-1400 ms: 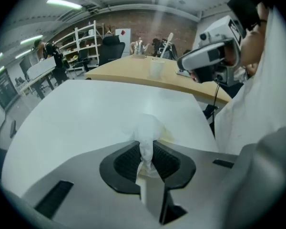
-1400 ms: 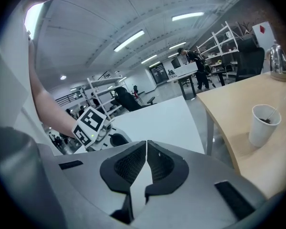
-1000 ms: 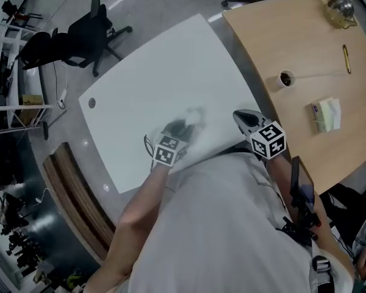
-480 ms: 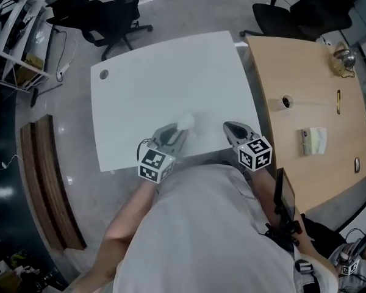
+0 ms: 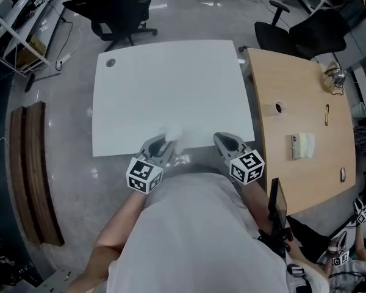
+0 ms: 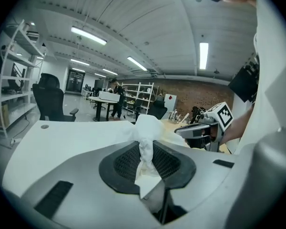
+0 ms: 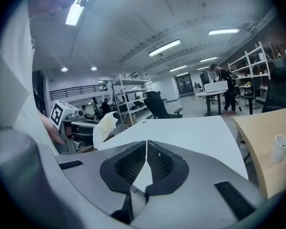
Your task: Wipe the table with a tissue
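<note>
A crumpled white tissue (image 5: 172, 131) is pinched in my left gripper (image 5: 159, 146), held just over the near edge of the white table (image 5: 171, 84). In the left gripper view the tissue (image 6: 146, 136) runs as a twisted strip between the dark pads and fans out past the tips of the left gripper (image 6: 145, 149), which is shut on it. My right gripper (image 5: 223, 140) hovers beside it at the same edge, apart from the tissue. In the right gripper view the right gripper (image 7: 146, 147) has its jaw tips together with nothing between them, and the tissue (image 7: 104, 126) shows off to the left.
A wooden table (image 5: 305, 182) adjoins on the right, carrying a paper cup (image 5: 279, 107), a pen (image 5: 326, 115), a tissue pack (image 5: 301, 146) and a glass teapot (image 5: 333, 77). Office chairs (image 5: 119, 8) stand beyond the white table. A wooden bench (image 5: 27, 170) lies at the left.
Both grippers have drawn back across the white table to its near edge and risen off it. The left one still holds the tissue.
</note>
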{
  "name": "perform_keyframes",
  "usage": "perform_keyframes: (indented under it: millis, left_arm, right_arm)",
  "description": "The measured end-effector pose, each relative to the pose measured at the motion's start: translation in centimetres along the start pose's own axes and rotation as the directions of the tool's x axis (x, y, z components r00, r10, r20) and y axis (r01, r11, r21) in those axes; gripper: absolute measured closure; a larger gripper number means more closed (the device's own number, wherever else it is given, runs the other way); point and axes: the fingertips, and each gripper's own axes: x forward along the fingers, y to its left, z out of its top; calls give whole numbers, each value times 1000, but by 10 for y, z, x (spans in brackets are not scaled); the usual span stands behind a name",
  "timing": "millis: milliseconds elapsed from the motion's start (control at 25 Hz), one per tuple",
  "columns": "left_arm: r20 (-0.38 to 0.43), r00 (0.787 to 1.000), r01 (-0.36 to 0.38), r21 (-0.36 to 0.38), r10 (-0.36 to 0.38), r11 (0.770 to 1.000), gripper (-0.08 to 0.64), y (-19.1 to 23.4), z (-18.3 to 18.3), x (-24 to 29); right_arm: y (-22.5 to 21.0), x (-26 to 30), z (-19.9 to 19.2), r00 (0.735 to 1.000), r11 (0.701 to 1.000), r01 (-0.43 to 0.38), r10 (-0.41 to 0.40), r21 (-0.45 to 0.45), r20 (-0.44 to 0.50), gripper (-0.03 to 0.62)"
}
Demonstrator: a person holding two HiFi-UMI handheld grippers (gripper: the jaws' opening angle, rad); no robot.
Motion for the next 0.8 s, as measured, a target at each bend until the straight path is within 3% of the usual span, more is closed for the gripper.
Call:
perform_keyframes:
  millis: [240, 800]
  left_arm:
    - [-31, 1000, 0, -26, -1, 1000, 497, -7, -29, -7]
    - [-32, 999, 43, 25, -42, 999, 497, -12, -21, 8]
  right_arm:
    - [6, -25, -6, 999, 999, 37, -37, 1, 31, 574]
    - [-4, -32, 2, 995, 997, 81, -81, -5, 54, 575]
